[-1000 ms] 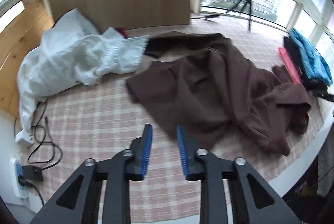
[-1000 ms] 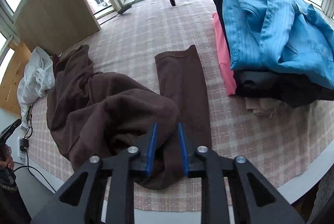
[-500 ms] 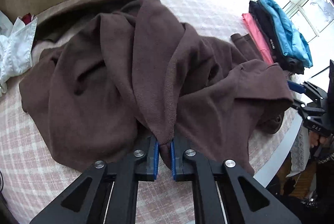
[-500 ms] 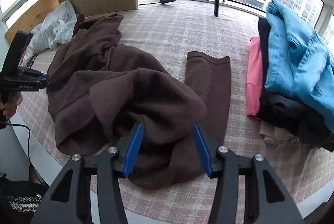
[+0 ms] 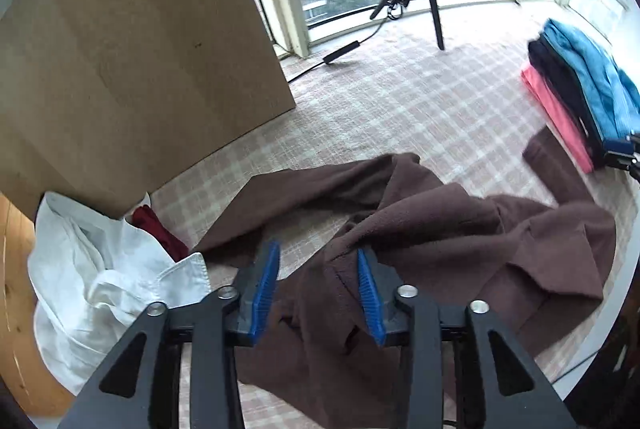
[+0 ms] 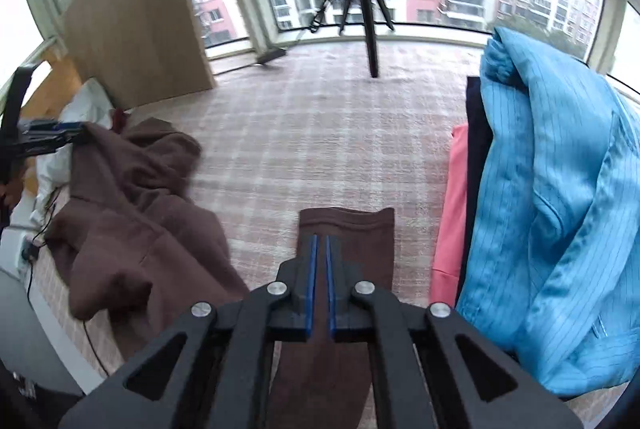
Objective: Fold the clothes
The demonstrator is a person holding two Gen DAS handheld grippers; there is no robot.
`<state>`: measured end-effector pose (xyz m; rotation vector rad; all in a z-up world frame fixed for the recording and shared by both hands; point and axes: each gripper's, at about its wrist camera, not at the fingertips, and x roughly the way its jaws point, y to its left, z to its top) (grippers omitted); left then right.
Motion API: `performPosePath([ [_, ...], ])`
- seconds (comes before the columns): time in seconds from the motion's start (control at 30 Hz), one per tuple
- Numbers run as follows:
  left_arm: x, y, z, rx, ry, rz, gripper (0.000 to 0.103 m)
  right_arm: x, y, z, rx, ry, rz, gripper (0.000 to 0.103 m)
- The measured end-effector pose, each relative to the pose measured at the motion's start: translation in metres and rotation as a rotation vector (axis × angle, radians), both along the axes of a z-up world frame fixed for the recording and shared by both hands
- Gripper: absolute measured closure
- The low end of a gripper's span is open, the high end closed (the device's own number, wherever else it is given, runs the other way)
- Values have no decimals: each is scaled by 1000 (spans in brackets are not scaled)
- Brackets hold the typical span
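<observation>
1. The left gripper had its blue-padded jaws spread wide, with nothing pinched between them; a raised fold of the brown garment lay against the outer side of its right finger.
2. The right gripper had its jaws drawn almost together, leaving a thin gap. It hovered over a flat brown sleeve, and whether any cloth was caught between the pads could not be told.
3. The brown garment lay crumpled on the pink plaid cover, bunched to the left in the right wrist view, with the sleeve stretched out flat towards the folded stack.
4. To the left of the garment sat a rumpled white shirt, touching a dark red cloth tucked behind it.
5. To the right stood a stack of folded clothes: a blue striped piece on top, dark and pink layers beneath, just beside the sleeve.
6. Farther back, a wooden panel rose at the left.
7. A black tripod with a ring light stood before the windows.
</observation>
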<state>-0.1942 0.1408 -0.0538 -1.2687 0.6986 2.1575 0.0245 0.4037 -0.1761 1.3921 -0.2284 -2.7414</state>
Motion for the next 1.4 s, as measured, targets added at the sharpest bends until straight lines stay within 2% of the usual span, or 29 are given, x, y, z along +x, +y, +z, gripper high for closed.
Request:
performPosePath([
  [0.03,6,-5,1,-19,-7,-22,49,9,-8,2,9,-1,31,59],
  [0.1,7,-5,-3,-42,-45,-58,49,19,-29,1,12,-14,97,50],
  [0.17,16,-10,-8,-53,-74,-71,51,28,-52,-1,12,-29,165,50],
  [0.23,22,-17,-14,-32,-118,-71,51,34,-74,-4,3,-62,224,50],
  [0.3,25,-23,-24,-27,-147,-72,51,35,-89,-13,-48,-139,254,50],
  [0.47,22,-32,-43,-7,-189,-53,51,33,-120,-22,-70,-184,276,50],
  [0.53,21,-35,-44,12,-197,-50,51,29,-126,-17,-59,-172,235,50],
  [0.63,24,-41,-41,26,-185,-64,51,36,-127,6,-31,-105,173,50],
  [0.77,26,-51,-38,47,-177,-77,51,42,-141,21,-49,-93,189,50],
  [0.83,26,-56,-37,57,-177,-80,51,34,-154,7,-73,-149,208,49],
  [0.9,27,-60,-36,60,-171,-82,51,21,-169,-22,-59,-233,204,49],
  [0.97,27,-65,-33,63,-163,-82,51,9,-178,-48,-82,-287,203,54],
  [1.0,27,-68,-31,64,-158,-82,51,4,-177,-53,-122,-288,201,83],
  [1.03,27,-71,-28,59,-147,-81,51,-1,-175,-59,-163,-289,199,100],
  [1.1,25,-75,-23,51,-128,-82,51,-7,-160,-46,-250,-225,179,100],
  [1.17,20,-74,-17,47,-113,-96,51,-11,-133,-18,-320,-123,149,100],
  [1.27,11,-63,-10,38,-87,-134,51,-31,-71,11,-409,-16,1,100],
  [1.3,8,-55,-8,38,-77,-153,51,-42,-50,10,-415,-30,-70,100],
  [1.4,-3,-28,-1,30,-54,-223,51,-73,-9,-9,-349,-195,-202,95],
])
